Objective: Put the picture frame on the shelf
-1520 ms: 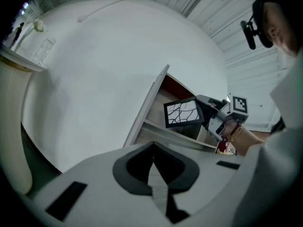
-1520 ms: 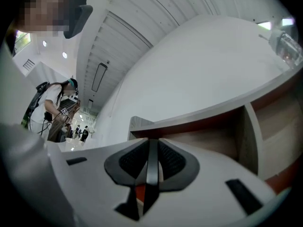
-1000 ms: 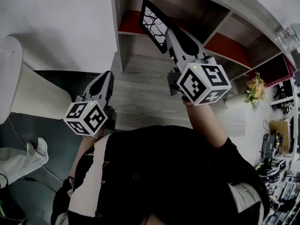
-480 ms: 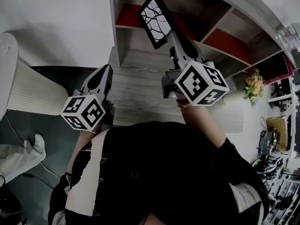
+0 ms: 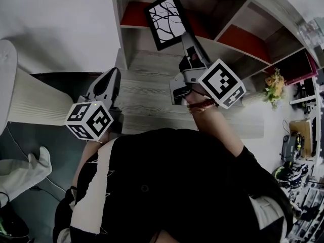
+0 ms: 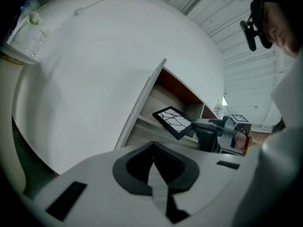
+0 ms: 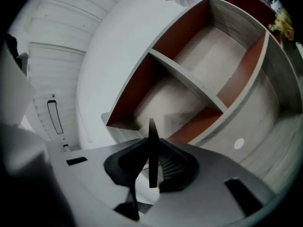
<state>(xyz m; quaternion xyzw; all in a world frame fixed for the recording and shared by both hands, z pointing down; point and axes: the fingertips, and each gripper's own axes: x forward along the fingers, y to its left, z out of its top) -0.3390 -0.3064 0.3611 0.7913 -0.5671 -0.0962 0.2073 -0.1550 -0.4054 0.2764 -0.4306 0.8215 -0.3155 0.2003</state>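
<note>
Far left: a white ribbed column (image 5: 23, 92) standing on dark floor (image 5: 30, 151), with plain white wall (image 5: 61, 19) behind it. The left tool (image 5: 112, 74) sits by the left edge of the grey wood-grain table (image 5: 147, 105), jaws together and empty. The right tool (image 5: 186, 38) is clamped on the picture frame (image 5: 165, 20), which is tilted in mid-air in front of the left red-backed cubby of the shelf (image 5: 243, 47). There are yellow flowers (image 5: 276, 94) off to the right.

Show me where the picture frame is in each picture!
Head view: picture frame at top centre, held by the right gripper in front of the shelf.
Left gripper view: right of centre, tilted.
Right gripper view: edge-on, a thin dark strip between the jaws.
Shared landmark: the shelf with its red-brown panels.
</note>
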